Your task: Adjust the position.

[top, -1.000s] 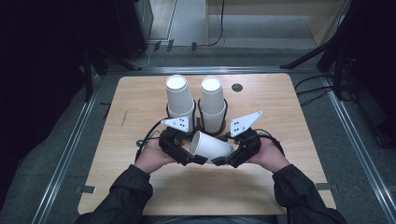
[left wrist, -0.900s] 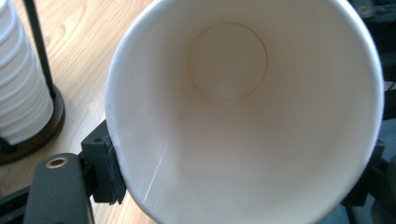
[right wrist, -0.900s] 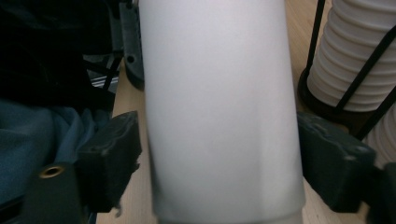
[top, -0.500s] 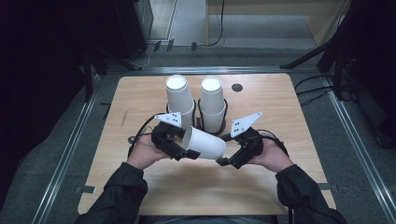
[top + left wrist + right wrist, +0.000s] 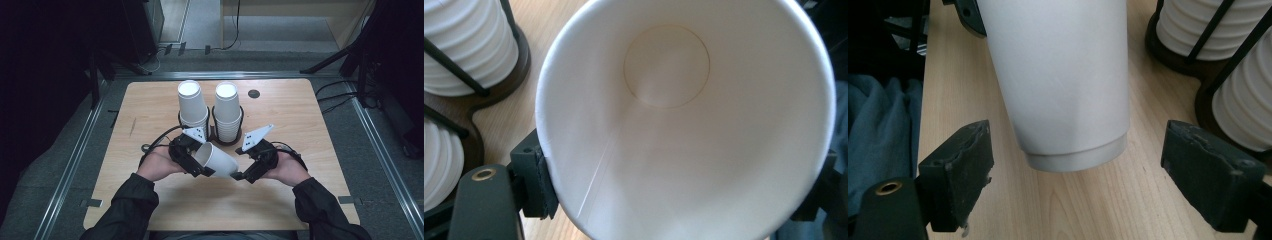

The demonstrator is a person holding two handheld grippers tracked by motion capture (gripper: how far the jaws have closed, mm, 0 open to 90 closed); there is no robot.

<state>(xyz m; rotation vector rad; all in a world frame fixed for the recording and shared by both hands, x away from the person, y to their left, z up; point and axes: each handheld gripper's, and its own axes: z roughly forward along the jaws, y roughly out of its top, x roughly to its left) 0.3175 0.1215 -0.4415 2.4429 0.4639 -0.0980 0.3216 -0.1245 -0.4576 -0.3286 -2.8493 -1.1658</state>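
1. While it lies tilted above the table (image 5: 300, 200), a white paper cup (image 5: 220, 160) is clamped at its rim by the left gripper (image 5: 197, 162).
2. The right gripper (image 5: 240, 176) is spread wide, the cup's base just ahead between its jaws, seemingly untouched.
3. Two cup stacks (image 5: 227, 112) are seen beyond both grippers.

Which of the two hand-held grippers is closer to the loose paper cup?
Left. The left gripper is shut on the paper cup, clamping it near the rim. The right gripper sits just off the cup's base, its jaws open on either side, not touching.
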